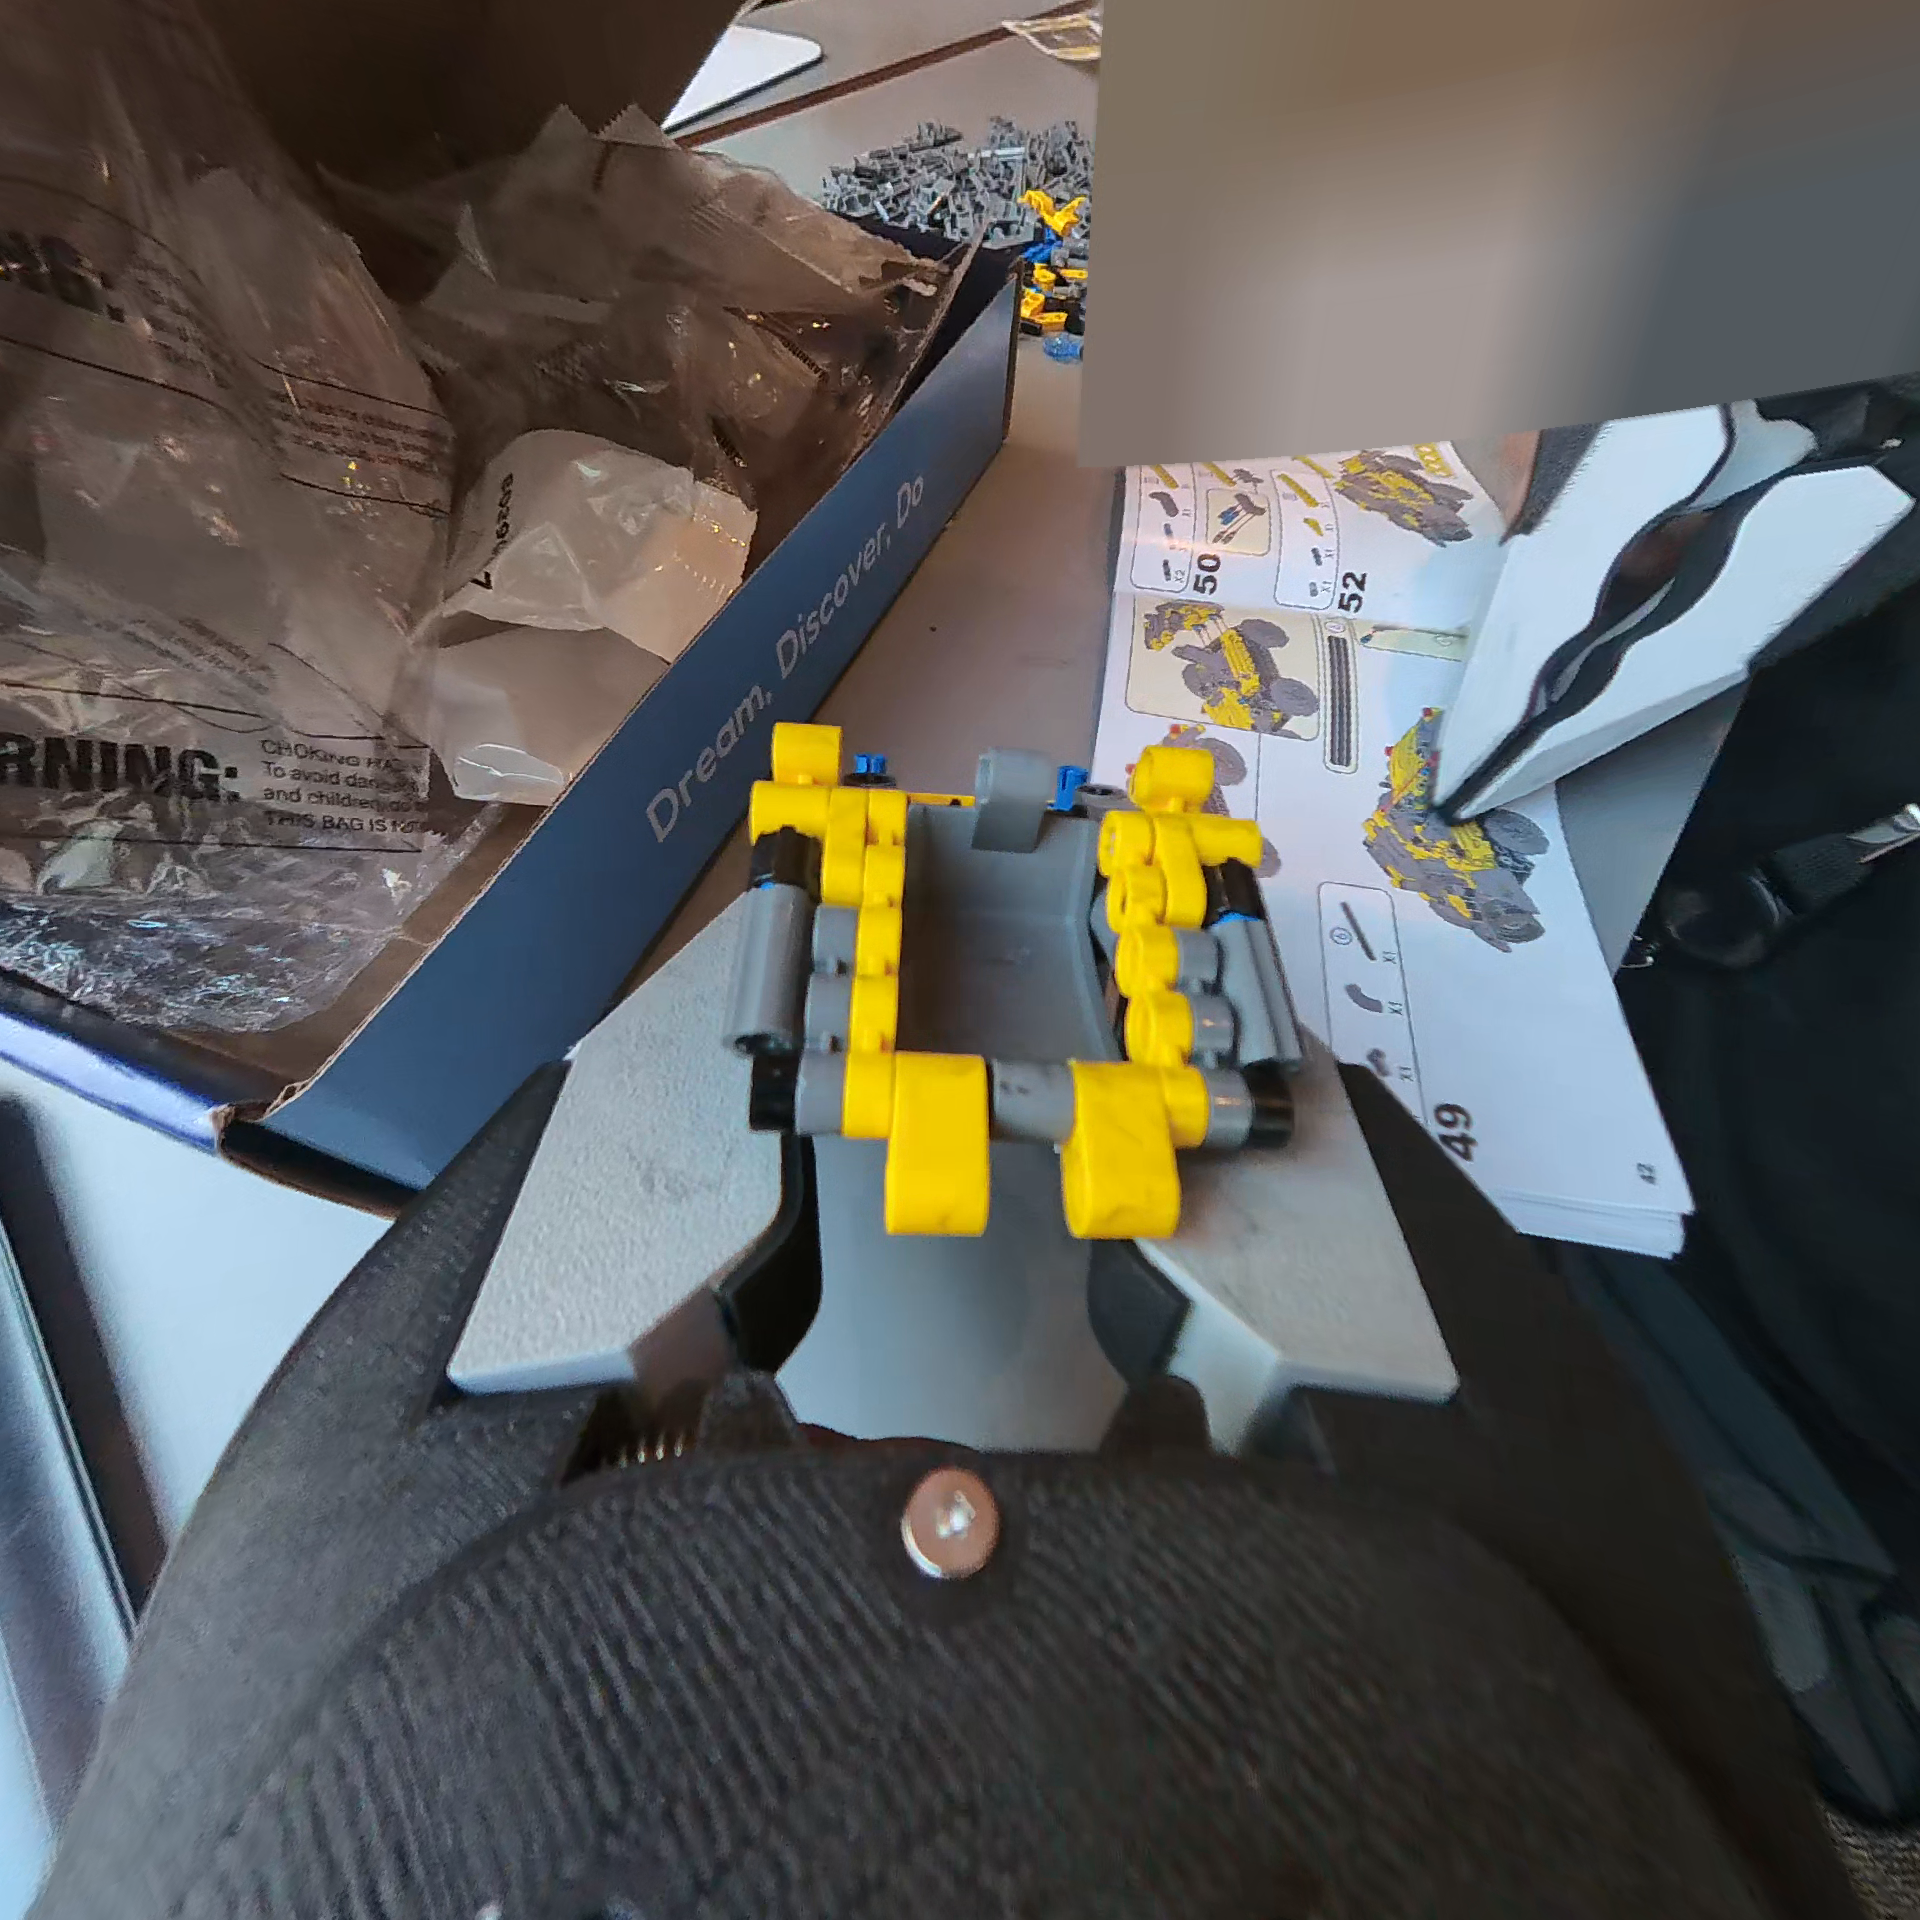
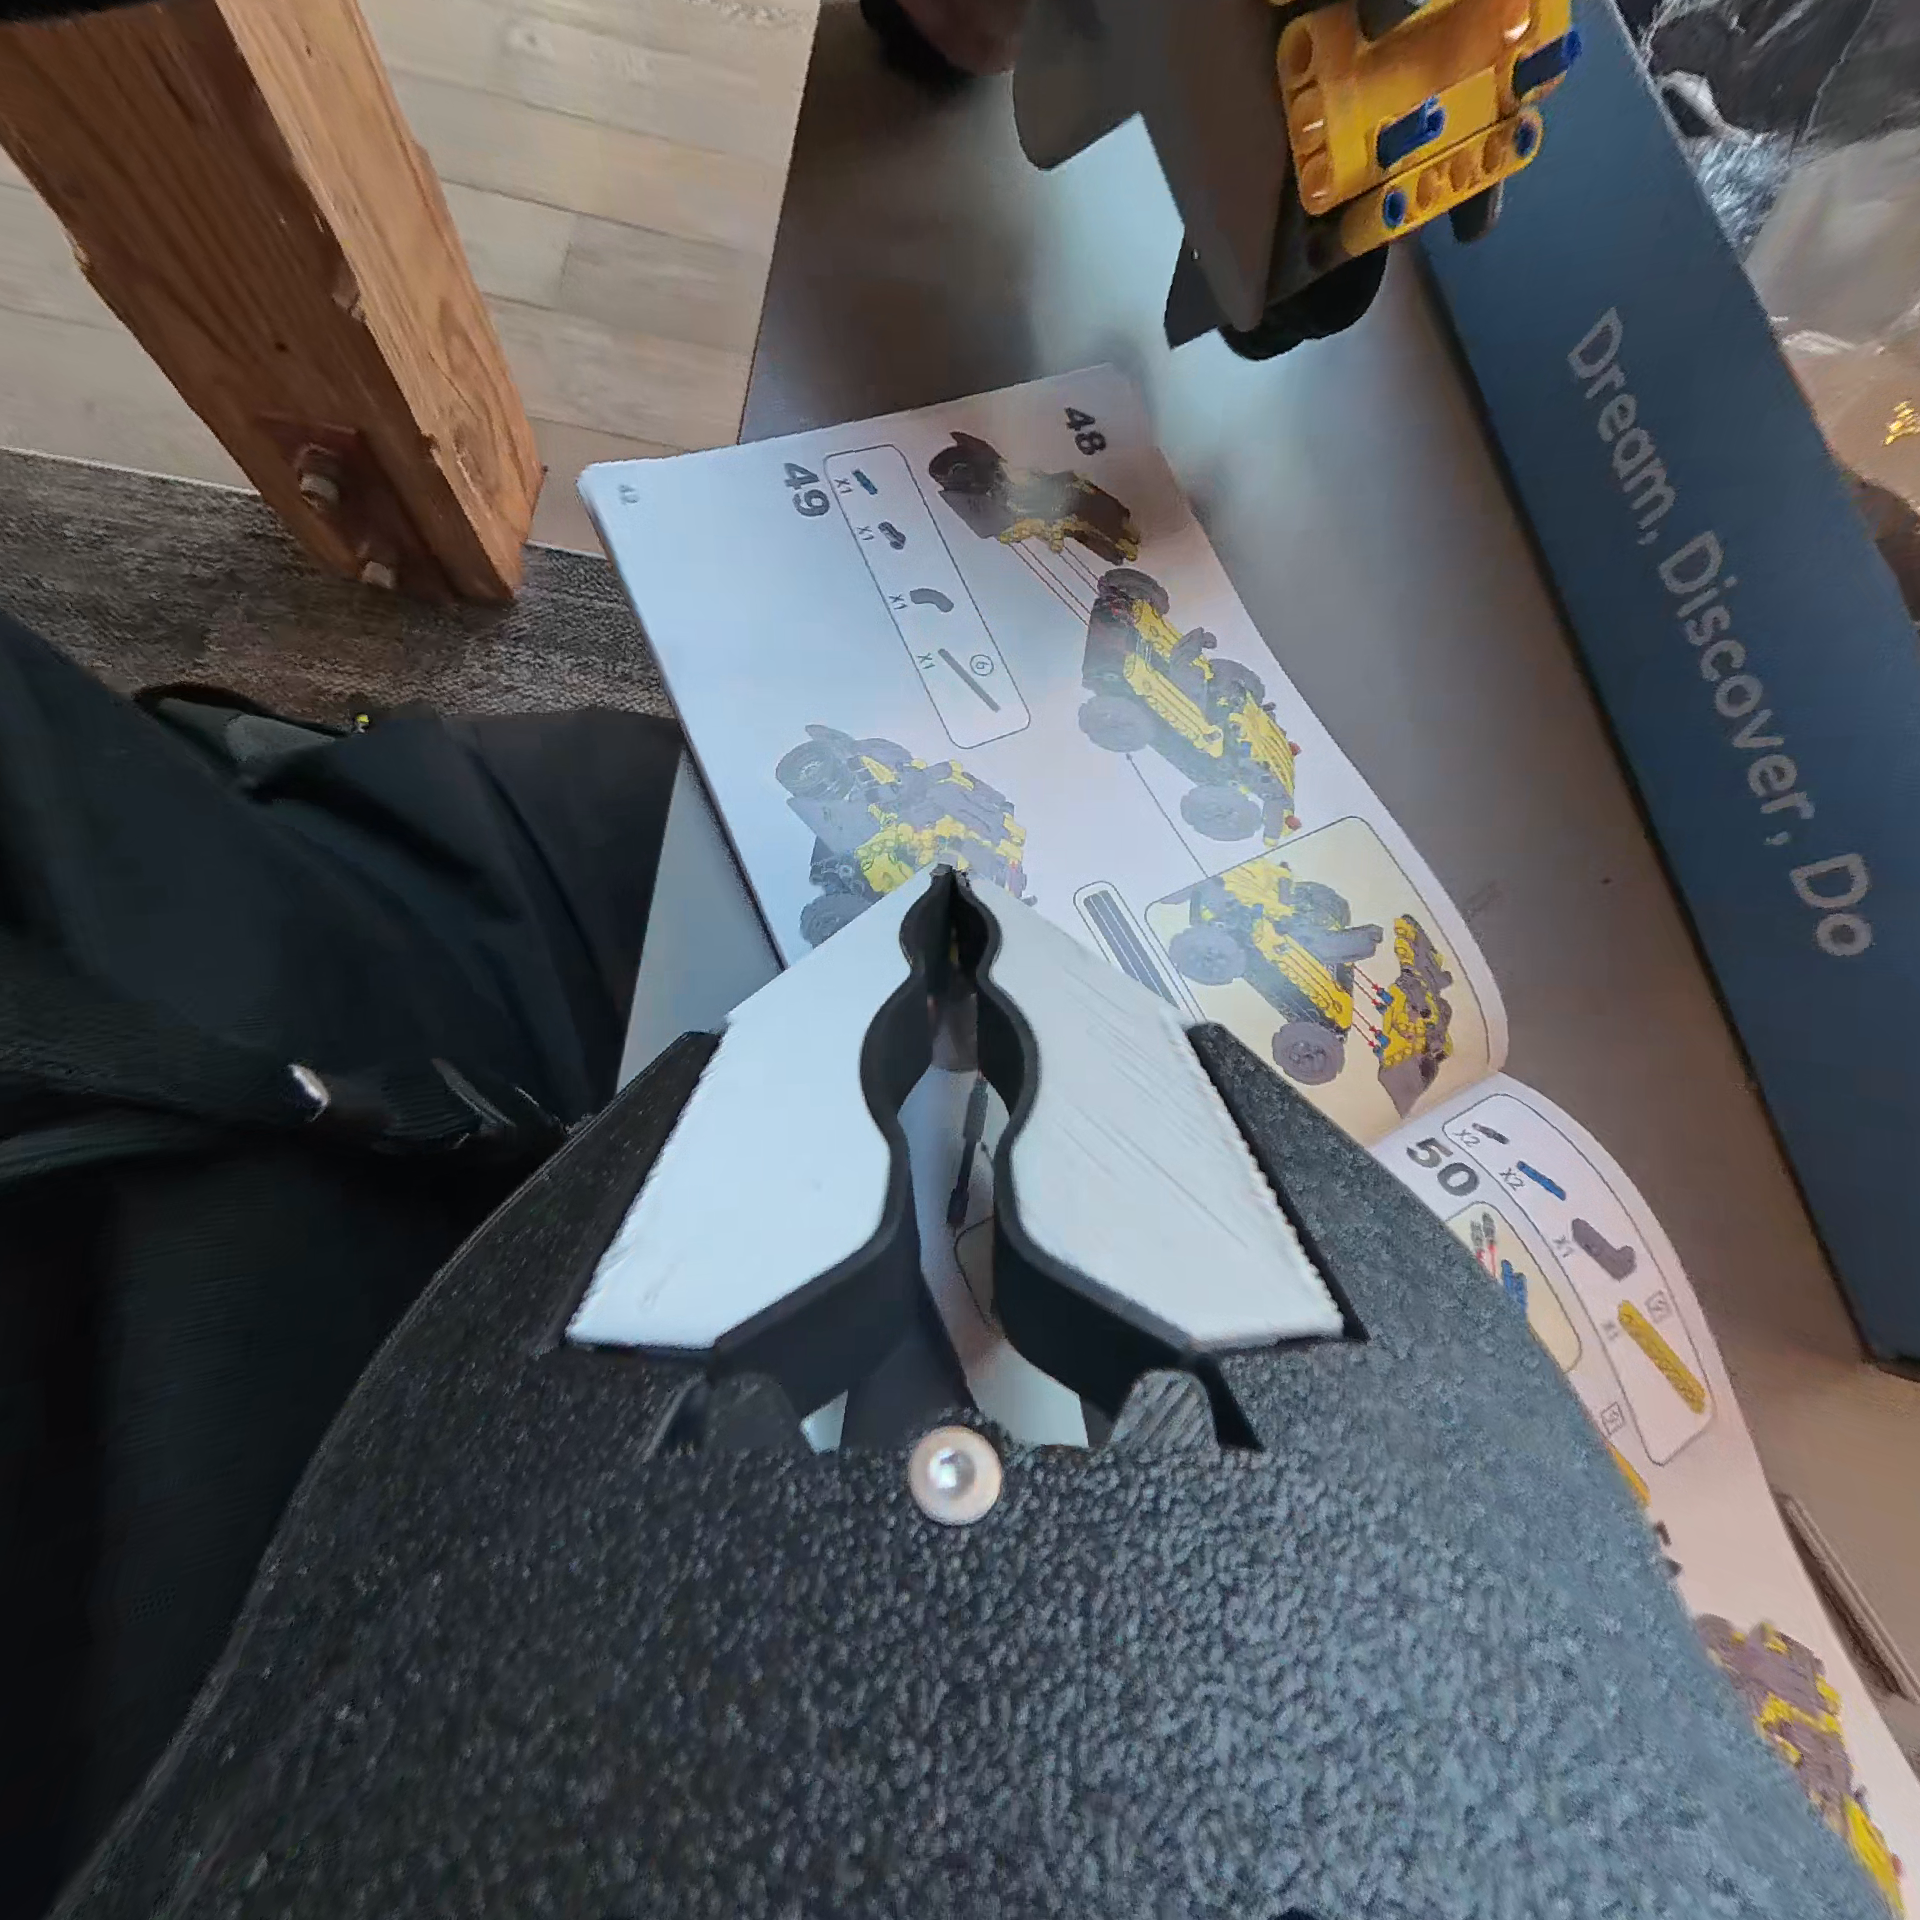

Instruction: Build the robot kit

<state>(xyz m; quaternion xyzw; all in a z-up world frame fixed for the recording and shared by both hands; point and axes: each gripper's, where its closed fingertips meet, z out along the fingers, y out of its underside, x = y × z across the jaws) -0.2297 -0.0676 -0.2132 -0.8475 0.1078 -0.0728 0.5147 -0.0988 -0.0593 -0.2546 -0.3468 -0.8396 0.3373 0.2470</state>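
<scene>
My left gripper (image 1: 1023, 1096) is shut on a yellow and grey brick assembly (image 1: 935, 1132), gripping its near end from both sides and holding it above the grey table (image 1: 987, 582). The assembly is a U-shaped frame with a grey curved panel in the middle. In the right wrist view it (image 2: 1423, 114) shows at the top in the left gripper (image 2: 1309, 301). My right gripper (image 2: 951, 881) is shut, its tips resting on an open instruction booklet (image 2: 935, 644). In the left wrist view the right gripper (image 1: 1449, 810) touches the booklet (image 1: 1195, 675) just right of the assembly.
A dark blue cardboard box (image 1: 727, 779) full of clear plastic bags (image 1: 312, 468) lies to the left of the assembly. A pile of loose grey and yellow bricks (image 1: 956, 177) sits farther back. A wooden post (image 2: 281, 260) and black fabric (image 2: 260, 935) are beside the table edge.
</scene>
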